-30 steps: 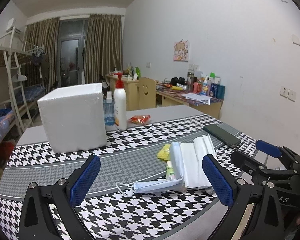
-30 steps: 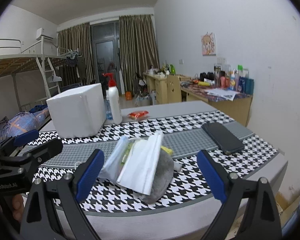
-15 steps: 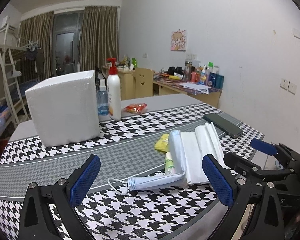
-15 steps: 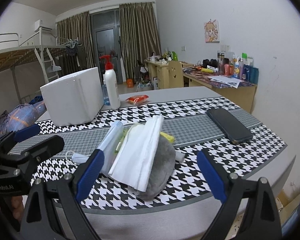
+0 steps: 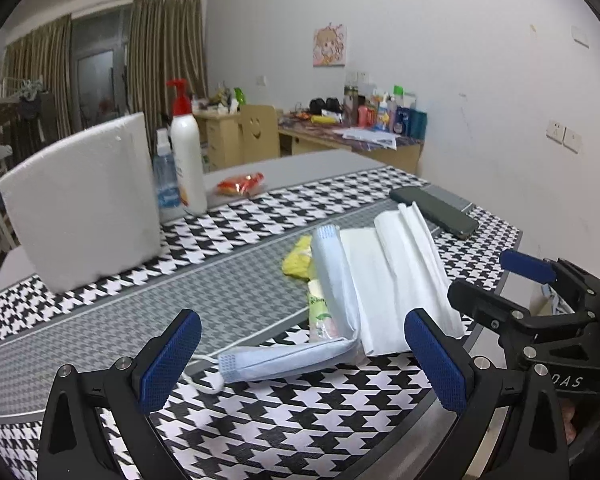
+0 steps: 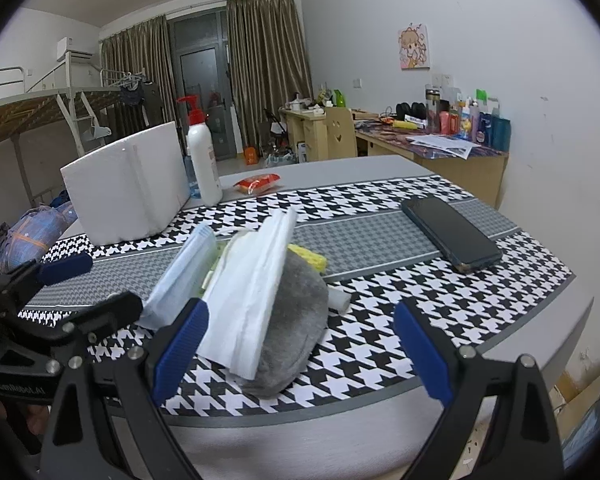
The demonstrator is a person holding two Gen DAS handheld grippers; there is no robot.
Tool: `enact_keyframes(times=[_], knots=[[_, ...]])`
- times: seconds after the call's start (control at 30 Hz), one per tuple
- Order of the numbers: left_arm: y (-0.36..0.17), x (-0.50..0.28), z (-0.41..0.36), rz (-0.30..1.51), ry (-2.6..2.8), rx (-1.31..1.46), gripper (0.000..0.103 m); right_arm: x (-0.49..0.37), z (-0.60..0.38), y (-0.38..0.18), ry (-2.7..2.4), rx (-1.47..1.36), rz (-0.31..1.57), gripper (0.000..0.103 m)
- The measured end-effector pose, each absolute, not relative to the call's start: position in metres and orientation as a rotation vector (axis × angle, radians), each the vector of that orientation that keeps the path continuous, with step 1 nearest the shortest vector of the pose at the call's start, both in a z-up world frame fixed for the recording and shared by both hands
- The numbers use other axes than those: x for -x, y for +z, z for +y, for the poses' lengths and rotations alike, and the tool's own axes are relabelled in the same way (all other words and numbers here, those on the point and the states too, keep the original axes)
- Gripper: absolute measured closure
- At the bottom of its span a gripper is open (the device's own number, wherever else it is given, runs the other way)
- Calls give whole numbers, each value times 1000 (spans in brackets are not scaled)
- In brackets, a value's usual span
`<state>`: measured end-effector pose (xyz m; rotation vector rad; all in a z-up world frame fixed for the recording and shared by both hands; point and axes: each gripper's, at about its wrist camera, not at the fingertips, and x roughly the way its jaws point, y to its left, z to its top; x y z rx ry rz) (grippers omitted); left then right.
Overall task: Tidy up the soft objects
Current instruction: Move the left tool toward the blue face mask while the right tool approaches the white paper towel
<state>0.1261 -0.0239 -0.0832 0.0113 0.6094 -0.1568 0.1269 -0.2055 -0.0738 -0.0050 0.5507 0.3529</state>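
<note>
A heap of soft things lies on the houndstooth tablecloth (image 5: pixel 260 420): a pale blue face mask (image 5: pixel 332 292), folded white tissues (image 5: pixel 400 272), a small green-printed tissue pack (image 5: pixel 320 316), a yellow sponge (image 5: pixel 296 264) and a grey plush lump (image 6: pixel 296 320). My left gripper (image 5: pixel 300 364) is open just in front of the mask, nothing between its blue pads. My right gripper (image 6: pixel 300 352) is open too, straddling the grey lump and the tissues (image 6: pixel 256 280) from the near edge. Each gripper shows at the side of the other's view.
A white foam box (image 5: pixel 84 200) stands at the back left, with a pump bottle (image 5: pixel 188 160) and a small clear bottle (image 5: pixel 166 188) beside it. A red snack packet (image 5: pixel 240 184) lies behind. A dark phone (image 6: pixel 452 236) rests on the right. The table's near edge (image 6: pixel 340 432) is close.
Both grippers have come closer to the heap and sunk a little lower. The heap looms larger in both views. Nothing has been taken hold of.
</note>
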Motion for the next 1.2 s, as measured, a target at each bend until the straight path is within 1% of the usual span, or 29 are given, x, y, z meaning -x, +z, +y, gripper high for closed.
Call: enact_keyframes(times=[0.07,0.27,0.33,0.4,0.47,0.5,0.57,0.6,0.63,0.67,0.73,0.77,0.83,0.87,1.0,1.03,1.1,1.17,1.2], knots=[[-87,-132,-27,637,-170,-22,17,-130,-207,-76,344,4,554,7],[-95,-140,-36,679,-204,-49,29,-136,-211,-81,345,-3,572,7],[-97,-141,-39,686,-200,-58,30,-137,-212,-82,346,-6,575,7],[-97,-141,-41,690,-207,-69,37,-138,-213,-83,346,-8,579,7],[-100,-144,-44,710,-227,-78,47,-139,-212,-83,353,-10,580,7],[-102,-145,-45,719,-229,-80,51,-139,-211,-82,358,-10,578,7],[-104,-147,-44,731,-230,-74,63,-139,-210,-81,370,-10,576,7],[-106,-147,-43,738,-236,-64,66,-138,-209,-81,375,-9,576,7],[-106,-147,-41,740,-243,-54,73,-139,-208,-80,382,-10,577,7],[-106,-147,-40,741,-250,-44,75,-140,-207,-80,389,-11,583,7],[-107,-145,-39,743,-262,-39,76,-139,-203,-79,411,-14,591,7],[-108,-145,-39,744,-266,-38,80,-139,-200,-78,425,-13,591,7],[-107,-144,-37,749,-281,-18,83,-138,-196,-76,445,-8,587,8],[-107,-143,-35,748,-283,-8,85,-137,-193,-75,458,-4,586,13],[-107,-140,-31,749,-279,7,86,-138,-181,-79,502,19,616,27],[-106,-139,-30,749,-277,12,86,-139,-179,-81,512,20,631,33],[-106,-138,-28,750,-272,20,86,-141,-176,-84,524,17,658,38],[-106,-137,-27,754,-275,22,86,-141,-175,-85,538,17,672,50],[-106,-137,-28,754,-275,19,86,-140,-174,-86,541,18,677,53]])
